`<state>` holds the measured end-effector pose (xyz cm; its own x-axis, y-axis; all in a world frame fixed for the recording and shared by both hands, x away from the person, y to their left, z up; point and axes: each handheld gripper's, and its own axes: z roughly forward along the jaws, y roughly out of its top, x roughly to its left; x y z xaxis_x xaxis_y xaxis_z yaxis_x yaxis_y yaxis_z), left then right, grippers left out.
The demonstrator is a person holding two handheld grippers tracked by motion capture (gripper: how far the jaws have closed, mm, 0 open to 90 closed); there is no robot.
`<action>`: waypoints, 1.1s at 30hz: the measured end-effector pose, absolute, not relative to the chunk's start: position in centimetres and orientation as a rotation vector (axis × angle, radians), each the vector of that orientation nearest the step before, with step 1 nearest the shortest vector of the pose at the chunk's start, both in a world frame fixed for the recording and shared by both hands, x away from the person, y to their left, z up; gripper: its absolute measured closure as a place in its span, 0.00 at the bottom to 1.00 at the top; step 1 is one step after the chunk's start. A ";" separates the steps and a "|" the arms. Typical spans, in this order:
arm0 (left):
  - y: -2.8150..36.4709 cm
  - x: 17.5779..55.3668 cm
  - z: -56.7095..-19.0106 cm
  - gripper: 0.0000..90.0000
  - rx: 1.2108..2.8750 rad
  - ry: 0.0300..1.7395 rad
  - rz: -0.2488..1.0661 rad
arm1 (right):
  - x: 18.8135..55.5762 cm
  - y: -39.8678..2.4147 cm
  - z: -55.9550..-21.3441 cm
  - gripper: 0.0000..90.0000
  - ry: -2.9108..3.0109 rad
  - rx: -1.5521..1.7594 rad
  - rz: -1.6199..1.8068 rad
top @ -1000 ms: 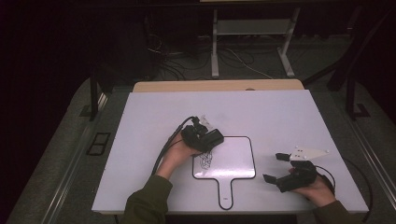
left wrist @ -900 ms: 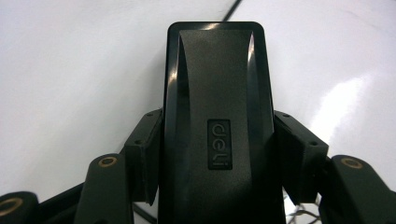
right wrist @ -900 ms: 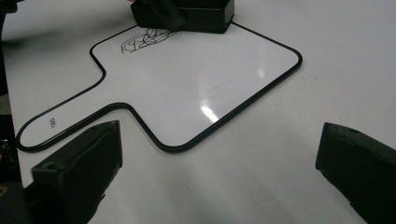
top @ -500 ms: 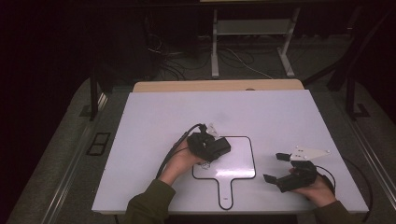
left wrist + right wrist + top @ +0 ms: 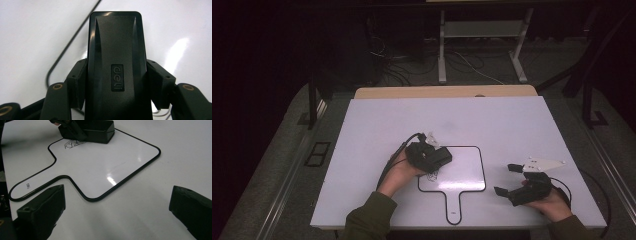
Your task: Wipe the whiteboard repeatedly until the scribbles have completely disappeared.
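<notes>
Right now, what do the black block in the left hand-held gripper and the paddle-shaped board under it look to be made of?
The black block looks like moulded plastic with a satin finish: smooth ridges, soft sheen and an embossed logo badge. It may be a board eraser, though I can't confirm. The paddle-shaped board looks like a glossy white dry-erase sheet with a thin black rim: it mirrors the lamp glare and carries marker scribbles.

You are sitting at a white table (image 5: 512,125) that is catching glare from overhead light. A tan wooden strip (image 5: 447,92) is running along its far edge. Beyond it the room is lying dark, with cables (image 5: 412,60) trailing over a grey floor (image 5: 277,165) and a pale metal stand (image 5: 482,35) standing at the far side. A dark post (image 5: 313,105) is rising at the left.
</notes>
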<state>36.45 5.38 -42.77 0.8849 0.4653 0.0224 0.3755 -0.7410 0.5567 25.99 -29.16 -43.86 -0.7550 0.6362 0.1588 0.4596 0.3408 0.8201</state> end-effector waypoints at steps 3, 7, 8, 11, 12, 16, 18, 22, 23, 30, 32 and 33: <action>6.0 37.0 -42.8 0.43 2.481 0.636 0.222 | 26.0 -29.1 -43.9 0.00 2.412 0.997 1.379; 6.8 37.7 -42.9 0.43 2.462 0.682 0.237 | 26.0 -29.1 -43.9 0.00 2.417 0.999 1.377; 7.0 37.9 -42.9 0.43 2.461 0.690 0.241 | 26.0 -29.1 -43.9 0.00 2.418 1.001 1.376; 7.5 38.4 -42.8 0.43 2.461 0.723 0.261 | 26.0 -29.1 -43.9 0.00 2.418 1.004 1.375; 7.6 38.6 -42.8 0.43 2.460 0.729 0.259 | 26.0 -29.1 -43.9 0.00 2.418 1.003 1.376; 7.4 38.8 -42.8 0.43 2.467 0.715 0.265 | 26.0 -29.1 -43.9 0.00 2.418 1.000 1.376; 7.0 38.7 -42.7 0.43 2.479 0.705 0.260 | 26.0 -29.1 -43.9 0.00 2.418 0.996 1.375; 5.8 38.2 -42.8 0.43 2.483 0.662 0.233 | 26.1 -29.0 -44.0 0.00 2.420 0.995 1.376; 5.4 38.0 -42.8 0.43 2.483 0.650 0.222 | 26.1 -29.0 -44.0 0.00 2.421 0.994 1.376; 4.1 37.7 -42.8 0.43 2.486 0.608 0.202 | 26.0 -29.1 -44.0 0.00 2.420 0.997 1.375; 4.4 38.1 -42.8 0.43 2.483 0.623 0.215 | 26.0 -29.1 -44.0 0.00 2.420 0.996 1.376; 4.7 38.3 -42.8 0.43 2.479 0.638 0.227 | 26.0 -29.1 -44.0 0.00 2.418 0.998 1.377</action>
<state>38.27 4.68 -42.85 0.8723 0.4884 0.0225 0.3929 -0.7276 0.5623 26.03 -29.07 -43.95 -0.7571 0.6331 0.1613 0.4617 0.3438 0.8177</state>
